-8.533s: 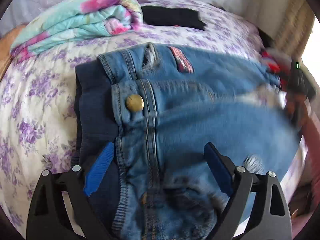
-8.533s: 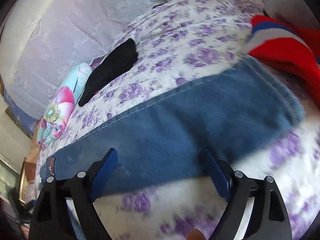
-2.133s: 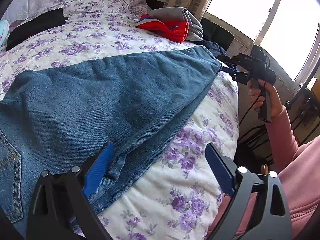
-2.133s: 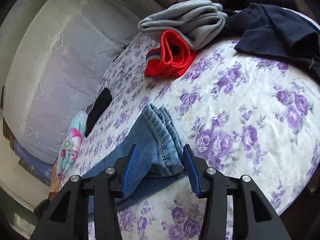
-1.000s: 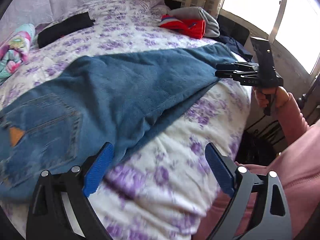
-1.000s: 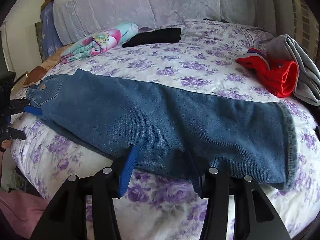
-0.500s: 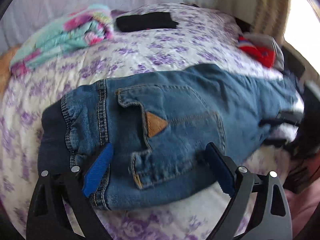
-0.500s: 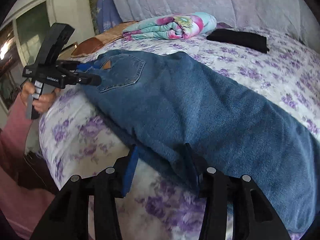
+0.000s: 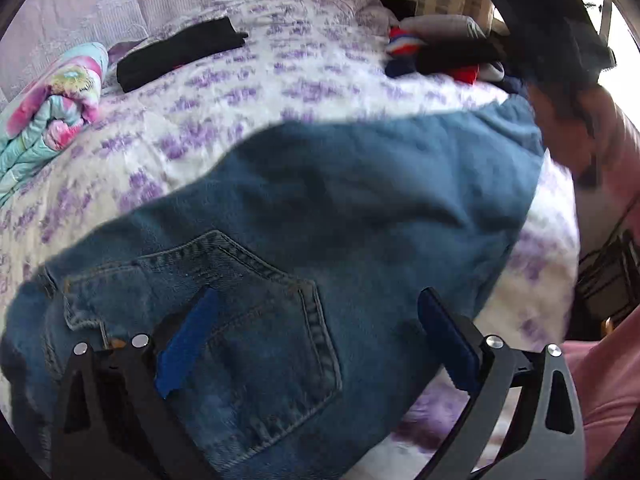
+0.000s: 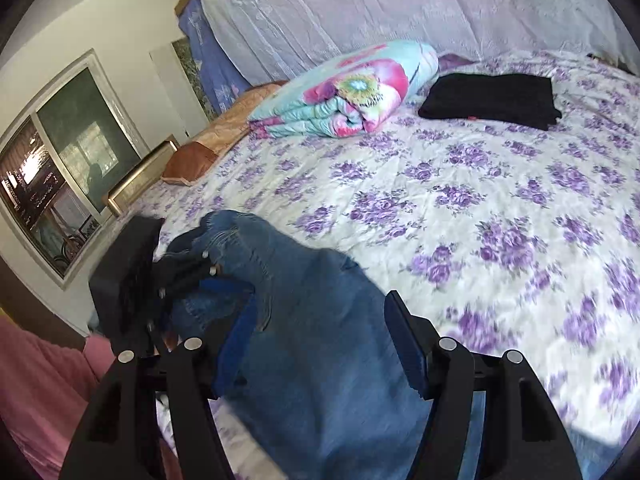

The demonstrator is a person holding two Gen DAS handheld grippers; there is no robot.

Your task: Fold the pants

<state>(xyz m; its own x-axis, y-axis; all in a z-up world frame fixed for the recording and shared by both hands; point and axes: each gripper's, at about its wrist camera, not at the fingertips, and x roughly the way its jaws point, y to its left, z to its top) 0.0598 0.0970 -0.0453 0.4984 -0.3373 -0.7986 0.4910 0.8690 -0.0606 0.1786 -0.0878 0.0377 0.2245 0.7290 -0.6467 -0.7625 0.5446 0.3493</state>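
Blue jeans (image 9: 320, 240) lie folded over on the flowered bed, back pocket (image 9: 224, 312) up. My left gripper (image 9: 316, 340) is open just above the pocket end, holding nothing. In the right wrist view the jeans (image 10: 320, 340) bunch under my right gripper (image 10: 324, 340), whose blue pads stand apart with denim between them. The left gripper's black body (image 10: 132, 276) shows there at the waistband (image 10: 224, 232). The right gripper's body (image 9: 540, 28) is a dark blur at the top right of the left wrist view.
A folded floral blanket (image 10: 348, 92) and black folded garment (image 10: 492, 100) lie at the bed's far side. Red and grey clothes (image 9: 440, 48) sit at the far corner. The person's pink sleeve (image 9: 608, 380) is at the right. A window (image 10: 52, 184) is on the left wall.
The right gripper has swung across the bed toward the waistband end, carrying the leg over. The left gripper has dropped closer over the back pocket.
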